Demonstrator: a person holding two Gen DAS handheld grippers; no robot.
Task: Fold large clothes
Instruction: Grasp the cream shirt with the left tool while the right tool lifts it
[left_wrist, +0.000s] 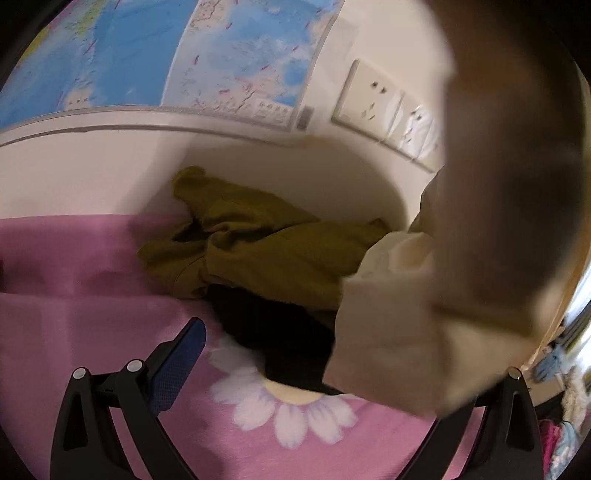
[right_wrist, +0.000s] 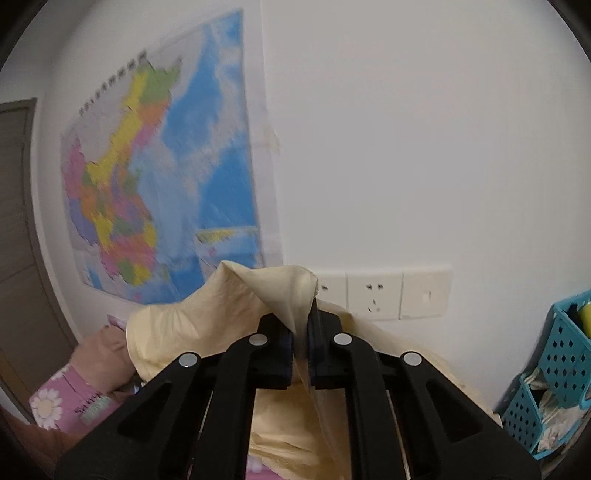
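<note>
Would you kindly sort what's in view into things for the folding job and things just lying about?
For the job: cream garment, olive garment, black garment, right tool, left tool.
Lying about: wall map, sockets, blue baskets.

The left wrist camera is looking down and forward along its fingers (left_wrist: 177, 362), sitting close over the pink flowered bedspread (left_wrist: 74, 332) and facing the wall where the map (left_wrist: 207, 55) is hanging. A blurred cream garment (left_wrist: 399, 332) is hanging very near its lens, blocking the right side. The right wrist camera is facing almost level toward that same wall from farther back, with its fingers (right_wrist: 284, 354) filling the lower frame. Both views are taking in the map (right_wrist: 162, 177), the wall sockets (left_wrist: 369, 99) (right_wrist: 373, 295), the cream garment (right_wrist: 221, 314) and a patch of bedspread (right_wrist: 55, 402).
</note>
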